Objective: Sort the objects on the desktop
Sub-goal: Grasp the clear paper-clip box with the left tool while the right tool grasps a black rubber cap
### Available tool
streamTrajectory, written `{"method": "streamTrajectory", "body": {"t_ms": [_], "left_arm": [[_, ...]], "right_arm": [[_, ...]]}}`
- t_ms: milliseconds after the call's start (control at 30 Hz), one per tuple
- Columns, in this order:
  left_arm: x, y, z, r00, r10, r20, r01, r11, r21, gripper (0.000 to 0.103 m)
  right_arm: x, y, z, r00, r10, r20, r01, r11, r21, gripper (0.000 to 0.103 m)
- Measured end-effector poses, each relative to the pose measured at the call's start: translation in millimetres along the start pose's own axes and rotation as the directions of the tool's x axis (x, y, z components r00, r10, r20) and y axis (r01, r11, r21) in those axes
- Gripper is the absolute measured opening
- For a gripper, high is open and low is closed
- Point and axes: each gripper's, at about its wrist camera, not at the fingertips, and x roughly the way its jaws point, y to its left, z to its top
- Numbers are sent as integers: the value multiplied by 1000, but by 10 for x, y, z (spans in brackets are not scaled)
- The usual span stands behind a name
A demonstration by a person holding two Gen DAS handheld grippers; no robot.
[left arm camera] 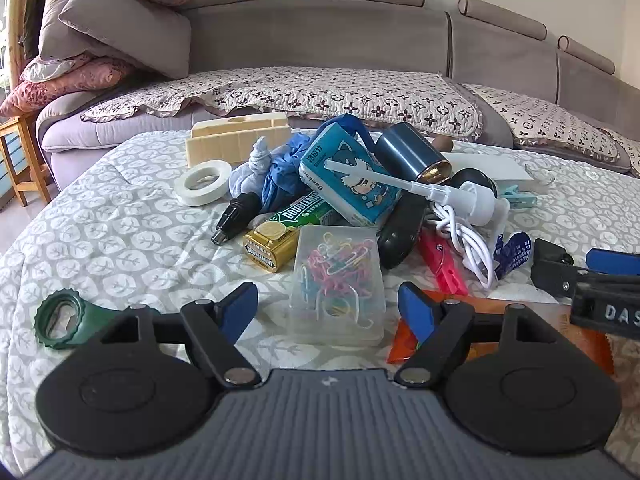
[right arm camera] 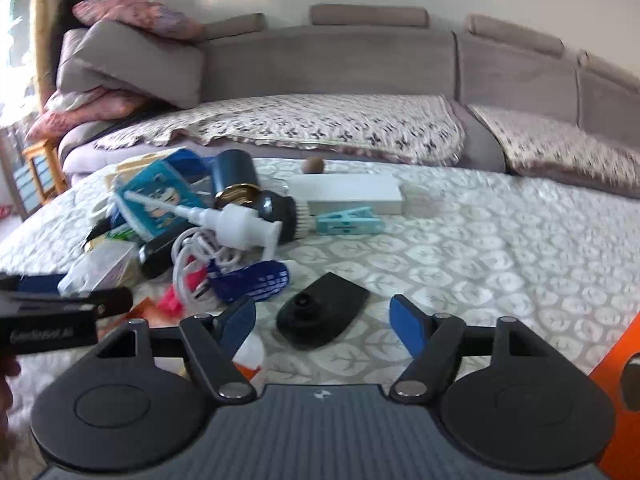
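Note:
A heap of small objects lies on a quilted table. My left gripper [left arm camera: 328, 312] is open, its blue pads on either side of a clear box of coloured paper clips [left arm camera: 338, 280]. Behind it lie a gold Doublemint tin [left arm camera: 270, 248], a blue tissue pack [left arm camera: 348, 176], a white pump tube [left arm camera: 436, 192] and a white cable [left arm camera: 464, 240]. My right gripper [right arm camera: 322, 322] is open around a flat black object [right arm camera: 322, 314] on the quilt. The heap [right arm camera: 192, 216] lies to its left. The right gripper also shows in the left wrist view [left arm camera: 592, 276].
A green bottle opener [left arm camera: 62, 320] lies left of my left gripper. A tape roll [left arm camera: 202, 182] and cream holder [left arm camera: 240, 140] sit behind. An orange packet [left arm camera: 504, 332] lies at right. A white box [right arm camera: 352, 198] and teal peg [right arm camera: 348, 220] lie further back. A sofa stands behind.

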Motion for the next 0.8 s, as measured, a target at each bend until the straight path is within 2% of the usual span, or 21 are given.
{"method": "streamTrajectory", "body": {"t_ms": [67, 100, 167, 200, 233, 433, 800], "left_arm": [[22, 5, 4, 1000, 0, -7, 0, 1000, -8, 78], [38, 8, 5, 1000, -2, -13, 1, 1000, -12, 76], [63, 3, 6, 1000, -1, -15, 1, 1000, -11, 76], [63, -11, 5, 1000, -2, -16, 2, 1000, -3, 73], [54, -30, 2, 1000, -3, -11, 3, 1000, 11, 51], [-73, -69, 3, 1000, 3, -1, -3, 1000, 15, 49], [-555, -299, 117, 998, -22, 56, 20, 999, 29, 49]], "right_arm": [[75, 13, 11, 1000, -10, -29, 10, 1000, 3, 68], [89, 33, 8, 999, -17, -39, 17, 1000, -6, 62], [95, 90, 7, 999, -24, -42, 22, 999, -45, 42], [90, 100, 15, 999, -21, -45, 19, 999, -50, 40], [83, 107, 14, 999, -20, -46, 17, 998, -53, 39], [-34, 50, 9, 999, 5, -37, -7, 999, -40, 38], [-557, 23, 152, 996, 55, 76, -52, 997, -50, 38]]}}
